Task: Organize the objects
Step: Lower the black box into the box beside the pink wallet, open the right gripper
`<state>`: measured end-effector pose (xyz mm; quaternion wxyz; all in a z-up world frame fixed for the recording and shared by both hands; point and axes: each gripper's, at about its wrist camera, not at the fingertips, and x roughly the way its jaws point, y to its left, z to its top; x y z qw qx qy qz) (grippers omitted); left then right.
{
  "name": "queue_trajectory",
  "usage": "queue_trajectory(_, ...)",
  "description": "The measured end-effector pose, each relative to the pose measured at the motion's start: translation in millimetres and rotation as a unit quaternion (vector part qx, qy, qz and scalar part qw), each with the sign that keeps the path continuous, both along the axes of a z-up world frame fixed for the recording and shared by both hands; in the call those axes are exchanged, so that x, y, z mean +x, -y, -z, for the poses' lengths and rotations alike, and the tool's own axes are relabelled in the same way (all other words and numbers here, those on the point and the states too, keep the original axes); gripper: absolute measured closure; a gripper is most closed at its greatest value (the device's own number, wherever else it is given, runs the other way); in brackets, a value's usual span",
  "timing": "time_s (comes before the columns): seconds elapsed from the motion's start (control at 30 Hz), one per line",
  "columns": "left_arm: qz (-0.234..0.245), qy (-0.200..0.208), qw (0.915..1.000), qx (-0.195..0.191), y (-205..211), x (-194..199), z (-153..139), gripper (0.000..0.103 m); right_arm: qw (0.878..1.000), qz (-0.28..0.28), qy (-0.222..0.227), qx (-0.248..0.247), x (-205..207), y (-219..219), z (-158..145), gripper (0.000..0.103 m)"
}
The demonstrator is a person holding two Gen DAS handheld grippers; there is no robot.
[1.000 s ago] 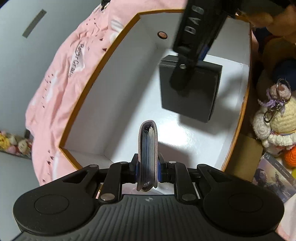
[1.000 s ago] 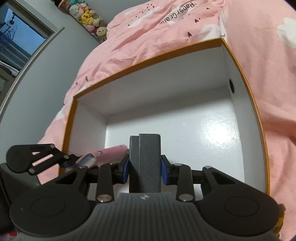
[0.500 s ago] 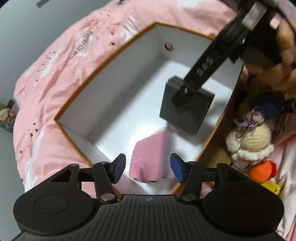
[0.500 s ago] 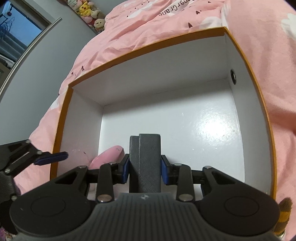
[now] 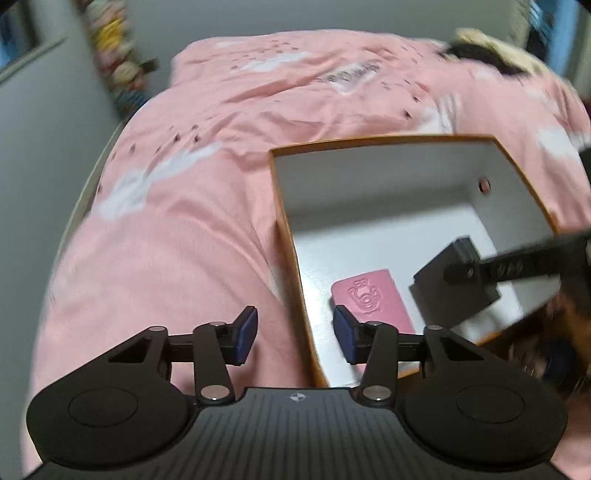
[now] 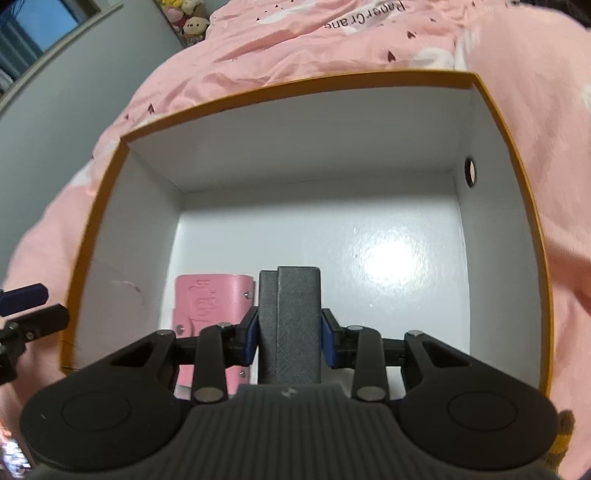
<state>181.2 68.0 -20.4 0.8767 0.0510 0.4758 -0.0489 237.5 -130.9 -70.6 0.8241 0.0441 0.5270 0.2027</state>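
Observation:
A pink card wallet (image 5: 371, 299) lies flat on the white floor of an orange-rimmed box (image 5: 284, 206), near its left wall; it also shows in the right wrist view (image 6: 210, 295). My left gripper (image 5: 294, 334) is open and empty, over the box's left rim. My right gripper (image 6: 289, 334) is shut on a dark grey box (image 6: 290, 325) and holds it inside the orange-rimmed box (image 6: 110, 206), just right of the wallet. The dark grey box also shows in the left wrist view (image 5: 447, 291).
The orange-rimmed box sits on a bed with a pink quilt (image 5: 177, 221). Plush toys (image 6: 188, 18) line the far wall. A round hole (image 6: 470, 172) is in the box's right wall. Much of the box floor is bare white (image 6: 369, 258).
My left gripper opened and let go of the pink wallet, which now lies flat in the box. The left gripper then pulled back and left. My right gripper kept hold of the grey box.

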Motion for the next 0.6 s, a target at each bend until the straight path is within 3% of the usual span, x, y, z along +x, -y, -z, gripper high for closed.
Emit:
queue_trajectory(0.1, -0.036, 0.013, 0.9993, 0.002, 6, -10, 7, 0.062, 1.0, -0.009, 0.011, -0.024, -2, -10, 3, 0.067)
queue_trajectory(0.27, -0.083, 0.042, 0.9956, 0.004, 10, -26, 15, 0.069, 0.997, -0.032, 0.039, -0.06, -7, -30, 1, 0.067)
queue_trajectory(0.47, -0.067, 0.043, 0.9965, -0.024, 11, -38, 25, 0.074, 0.998, -0.043, 0.024, -0.04, -9, -45, 3, 0.067)
queue_trajectory(0.6, -0.067, 0.05, 0.9961, -0.028, 9, -41, 26, 0.075, 0.999, -0.039, -0.009, -0.004, -6, -47, 7, 0.067)
